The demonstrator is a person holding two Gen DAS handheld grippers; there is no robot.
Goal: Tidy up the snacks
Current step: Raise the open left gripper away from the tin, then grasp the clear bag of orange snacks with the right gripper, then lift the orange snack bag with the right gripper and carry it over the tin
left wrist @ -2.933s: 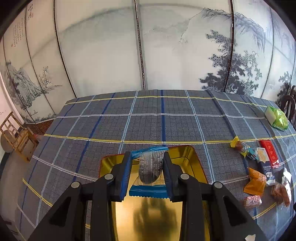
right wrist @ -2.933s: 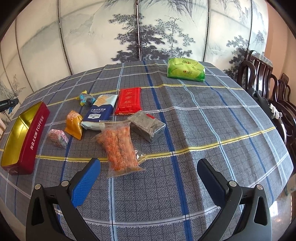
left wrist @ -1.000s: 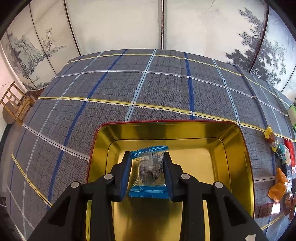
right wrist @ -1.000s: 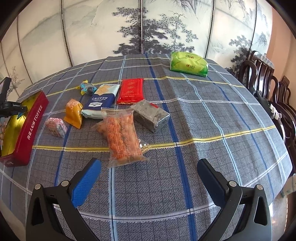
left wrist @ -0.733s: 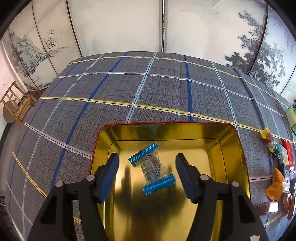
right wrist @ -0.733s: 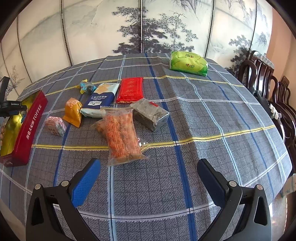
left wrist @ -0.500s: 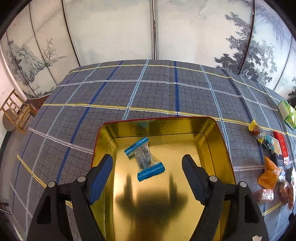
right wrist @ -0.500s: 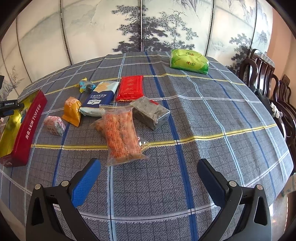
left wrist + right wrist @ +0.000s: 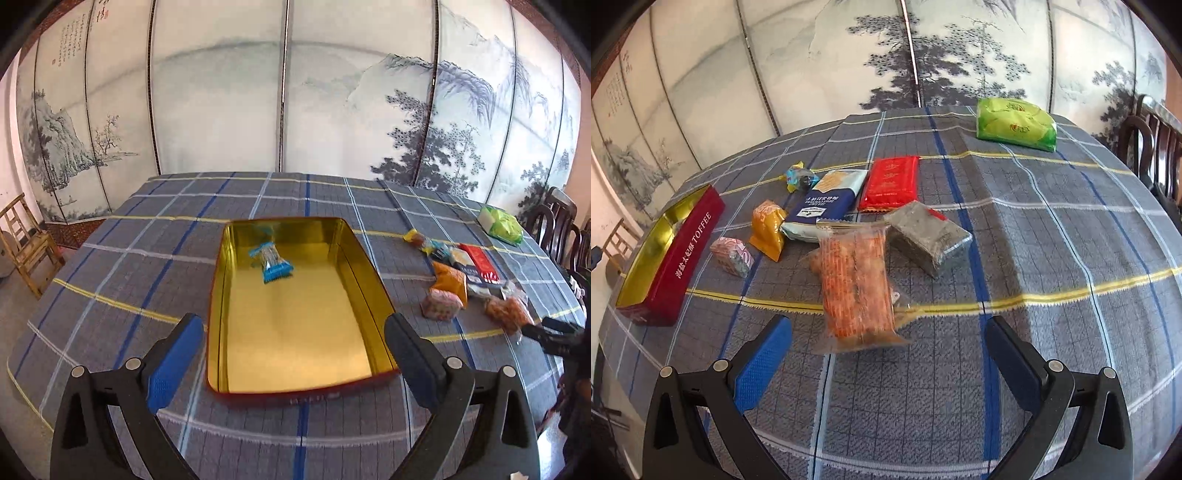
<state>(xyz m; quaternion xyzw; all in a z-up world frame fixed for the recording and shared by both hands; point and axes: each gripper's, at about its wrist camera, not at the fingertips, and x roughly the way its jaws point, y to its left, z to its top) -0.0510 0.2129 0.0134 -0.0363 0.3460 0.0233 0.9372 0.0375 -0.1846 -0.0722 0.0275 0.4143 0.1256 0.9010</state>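
Note:
A red toffee tin with a gold inside lies on the checked tablecloth; it also shows at the left of the right wrist view. A blue-ended clear candy packet lies in the tin's far part. My left gripper is open and empty, above the tin's near edge. My right gripper is open and empty, just in front of an orange snack bag. Around it lie a grey block, a red packet, a blue-white packet, an orange pouch, a pink sweet and a wrapped candy.
A green bag lies at the far right of the table. Dark wooden chairs stand at the right edge. A small wooden chair stands to the left. A painted folding screen closes the back.
My left gripper opened and let the blue candy packet go into the tin, then drew back and up. The right gripper has moved a little closer to the orange snack bag.

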